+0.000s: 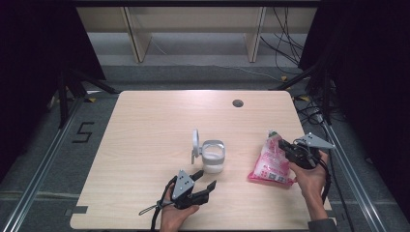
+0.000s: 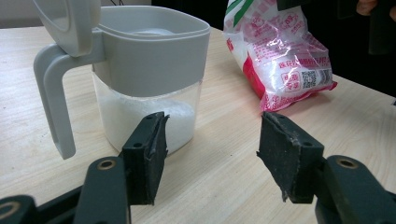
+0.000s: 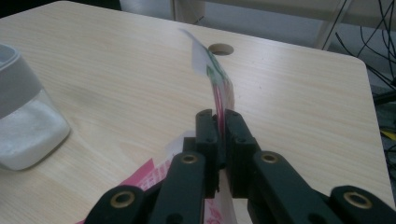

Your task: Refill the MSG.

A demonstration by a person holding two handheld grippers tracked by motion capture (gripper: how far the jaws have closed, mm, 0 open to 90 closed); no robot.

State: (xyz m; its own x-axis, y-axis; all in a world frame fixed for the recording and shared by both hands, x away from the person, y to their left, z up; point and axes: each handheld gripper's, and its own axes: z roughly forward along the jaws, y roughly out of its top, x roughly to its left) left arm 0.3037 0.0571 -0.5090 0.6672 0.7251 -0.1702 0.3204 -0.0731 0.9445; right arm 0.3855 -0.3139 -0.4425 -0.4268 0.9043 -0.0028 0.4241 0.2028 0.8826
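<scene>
A: Where's the pink bag (image 1: 270, 162)?
B: On the counter (image 1: 145, 125), right of the grey-lidded jug (image 1: 212, 155). The right gripper (image 3: 220, 140) is pinching its upper edge; the jaws cover the seam there.
A: And the left gripper (image 1: 203, 181)?
B: Spread, holding nothing, just in front of the jug. The jug's flipped-up lid (image 2: 70, 18) is cut off in the left gripper view.

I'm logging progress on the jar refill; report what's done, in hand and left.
Done: the jar has its lid flipped open and holds some white powder. In hand: the right gripper is shut on the bag, which lies on the table; the left gripper is open beside the jar. Left, probably: lift the bag and pour.
</scene>
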